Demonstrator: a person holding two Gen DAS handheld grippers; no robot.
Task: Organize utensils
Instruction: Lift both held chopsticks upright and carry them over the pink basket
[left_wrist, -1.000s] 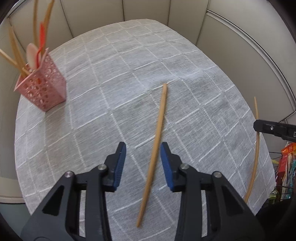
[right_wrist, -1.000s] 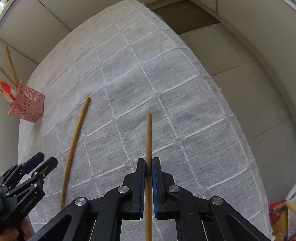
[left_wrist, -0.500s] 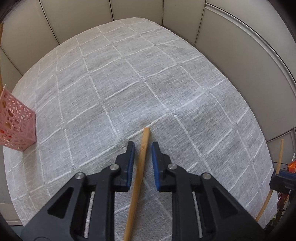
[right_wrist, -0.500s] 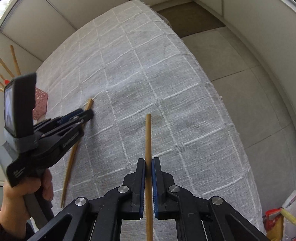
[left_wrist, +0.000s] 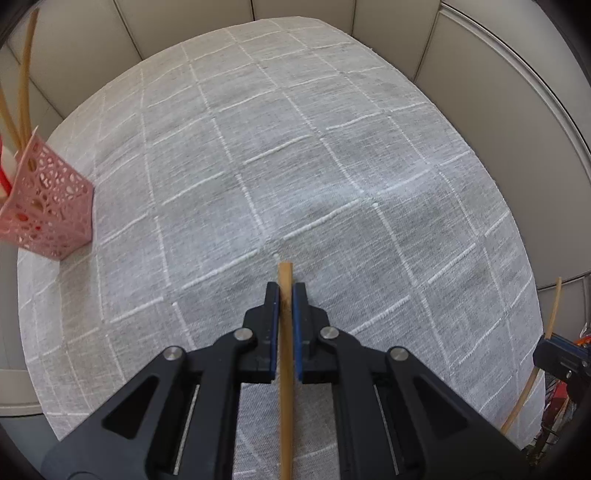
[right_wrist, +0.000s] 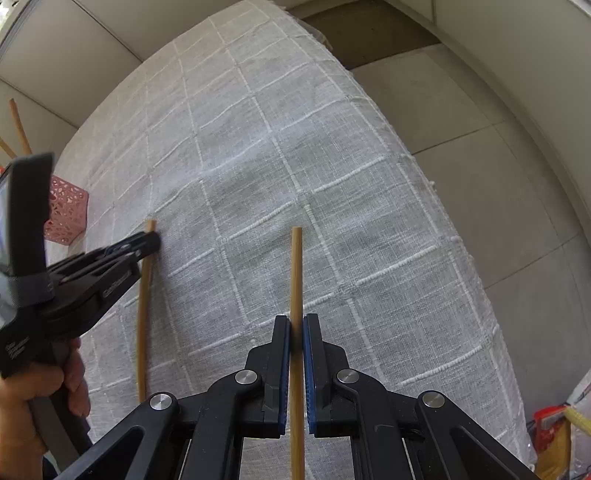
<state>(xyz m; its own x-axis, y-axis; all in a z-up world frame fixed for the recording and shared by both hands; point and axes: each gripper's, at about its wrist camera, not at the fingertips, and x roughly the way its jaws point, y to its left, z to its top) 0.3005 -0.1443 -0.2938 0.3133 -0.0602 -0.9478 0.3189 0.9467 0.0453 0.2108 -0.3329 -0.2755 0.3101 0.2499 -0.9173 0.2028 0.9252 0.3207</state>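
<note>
Setting: a table covered by a grey checked tablecloth, seen from two hand-held grippers pointing steeply down at it.
Left gripper: low centre of the left view, its jaws closing on a wooden chopstick that runs straight between the blue pads; the pads look to be pressing its sides. The tip pokes out just past the fingertips, so the grip sits close to one end, probably for lifting it off the cloth.
Same chopstick, right view: it lies on the cloth at centre left, with the left gripper over its far end and the person's hand at the lower left.
Right gripper: low centre, jaws narrow and clamped on a second chopstick, its tip pointing up the frame.
Pink holder: a perforated basket at the left edge, already holding upright chopsticks, well apart from both grippers; likely the destination.
Judgement: both sticks gripped, delivery not yet done.
</note>
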